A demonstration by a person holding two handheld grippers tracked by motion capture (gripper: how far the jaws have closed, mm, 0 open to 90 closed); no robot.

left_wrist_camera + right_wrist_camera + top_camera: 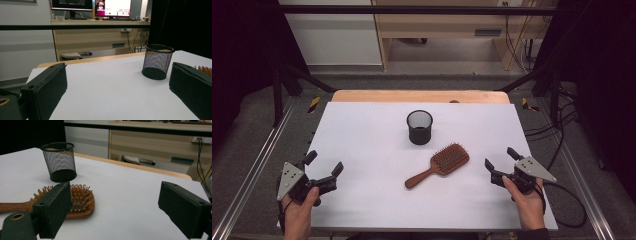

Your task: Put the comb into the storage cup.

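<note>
The hairbrush looks like reddish-brown wood with a slightly speckled, matt finish and stiff bristles, the cup is black wire mesh, and the table is covered by a smooth, matt white sheet.

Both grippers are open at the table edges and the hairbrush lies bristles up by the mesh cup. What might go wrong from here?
1. The hairbrush lies flat with its bristles up; fingers closing on the thin handle may scrape the white table or slip off.
2. The mesh cup looks light and stands close behind the brush head, so a reach by the right gripper could tip it.
3. The brush looks longer than the cup is deep and may topple it.
</note>
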